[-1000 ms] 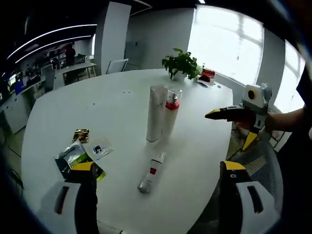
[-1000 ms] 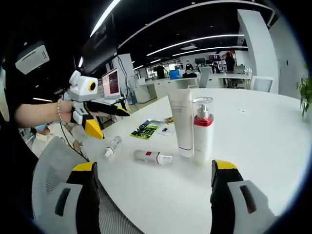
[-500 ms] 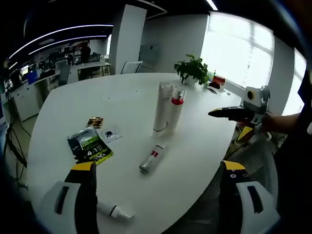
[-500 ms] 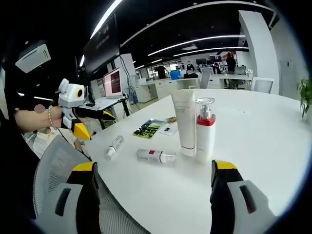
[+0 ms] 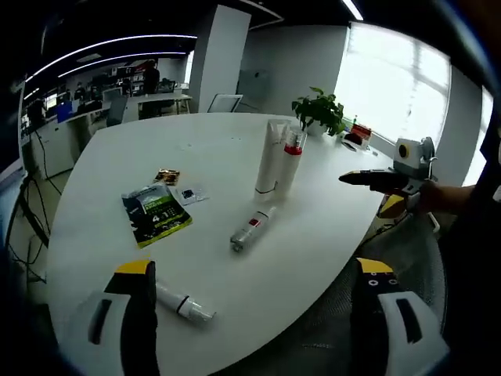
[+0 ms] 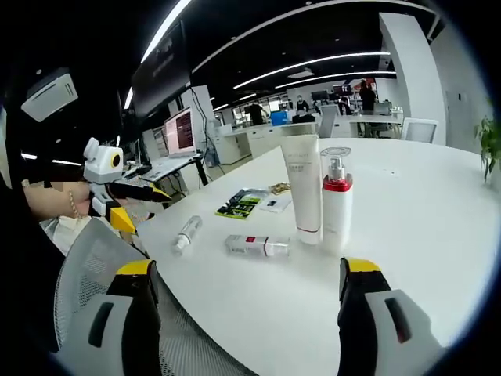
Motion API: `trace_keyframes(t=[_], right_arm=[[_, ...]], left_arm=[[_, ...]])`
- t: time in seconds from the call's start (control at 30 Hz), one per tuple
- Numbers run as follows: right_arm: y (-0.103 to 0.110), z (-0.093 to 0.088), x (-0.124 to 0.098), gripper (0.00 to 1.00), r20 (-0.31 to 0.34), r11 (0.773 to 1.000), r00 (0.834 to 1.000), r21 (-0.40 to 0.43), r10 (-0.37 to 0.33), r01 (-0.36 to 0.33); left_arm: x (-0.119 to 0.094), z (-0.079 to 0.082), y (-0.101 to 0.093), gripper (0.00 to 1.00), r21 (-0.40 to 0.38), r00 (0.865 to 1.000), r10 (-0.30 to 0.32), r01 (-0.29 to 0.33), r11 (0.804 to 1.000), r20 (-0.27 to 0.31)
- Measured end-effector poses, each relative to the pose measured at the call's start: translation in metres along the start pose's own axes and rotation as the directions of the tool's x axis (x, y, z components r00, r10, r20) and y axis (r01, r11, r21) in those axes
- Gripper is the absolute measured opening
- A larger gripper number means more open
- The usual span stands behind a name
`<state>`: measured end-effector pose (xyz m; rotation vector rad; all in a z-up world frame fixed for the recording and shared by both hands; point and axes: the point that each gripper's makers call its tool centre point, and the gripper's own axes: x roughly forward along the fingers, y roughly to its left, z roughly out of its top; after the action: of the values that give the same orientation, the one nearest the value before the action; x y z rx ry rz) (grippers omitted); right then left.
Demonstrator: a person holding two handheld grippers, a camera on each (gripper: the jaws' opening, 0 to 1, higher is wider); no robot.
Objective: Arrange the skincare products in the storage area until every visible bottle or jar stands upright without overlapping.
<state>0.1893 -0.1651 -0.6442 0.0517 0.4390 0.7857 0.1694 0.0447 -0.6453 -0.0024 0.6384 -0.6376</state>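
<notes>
Two white bottles lie flat on the white desk (image 5: 235, 149): the small clear-capped bottle (image 5: 183, 304) crosswise just before the spread, empty left tongs (image 5: 250, 313); the red-banded bottle (image 6: 257, 247) nearer the spread right tongs (image 6: 249, 313).

On your white table (image 5: 102, 196) you have four skincare products: one white tube (image 5: 268, 156) and one pump bottle (image 5: 291, 159) with a red collar standing upright side by side, plus two small bottles lying flat (image 5: 250, 229) (image 5: 182, 304). You also have three flat sachets (image 5: 156, 214) (image 5: 166, 177) (image 5: 189, 194).
</notes>
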Motion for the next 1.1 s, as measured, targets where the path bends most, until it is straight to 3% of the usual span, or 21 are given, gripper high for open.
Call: trace_keyframes(t=[0.43,0.57,0.77,1.1], right_arm=[[-0.001,0.000,0.001,0.96,0.003,1.000,1.000,-0.005,-0.007,0.007],[-0.003,-0.001,0.001,0.96,0.005,1.000,1.000,0.003,-0.011,0.011],[-0.003,-0.002,0.001,0.96,0.001,1.000,1.000,0.005,-0.013,0.013],[-0.003,-0.002,0.000,0.95,0.006,1.000,1.000,0.011,-0.017,0.017]], left_arm=[[0.005,-0.005,0.000,0.96,0.008,1.000,-0.013,0.013,1.000,-0.024],[0.011,-0.007,0.000,0.96,0.049,0.998,-0.017,0.020,0.999,-0.059],[0.029,0.001,-0.006,0.94,0.086,0.995,-0.050,0.058,0.995,-0.091],[0.063,-0.003,-0.001,0.89,0.146,0.976,-0.082,0.112,0.983,-0.200]])
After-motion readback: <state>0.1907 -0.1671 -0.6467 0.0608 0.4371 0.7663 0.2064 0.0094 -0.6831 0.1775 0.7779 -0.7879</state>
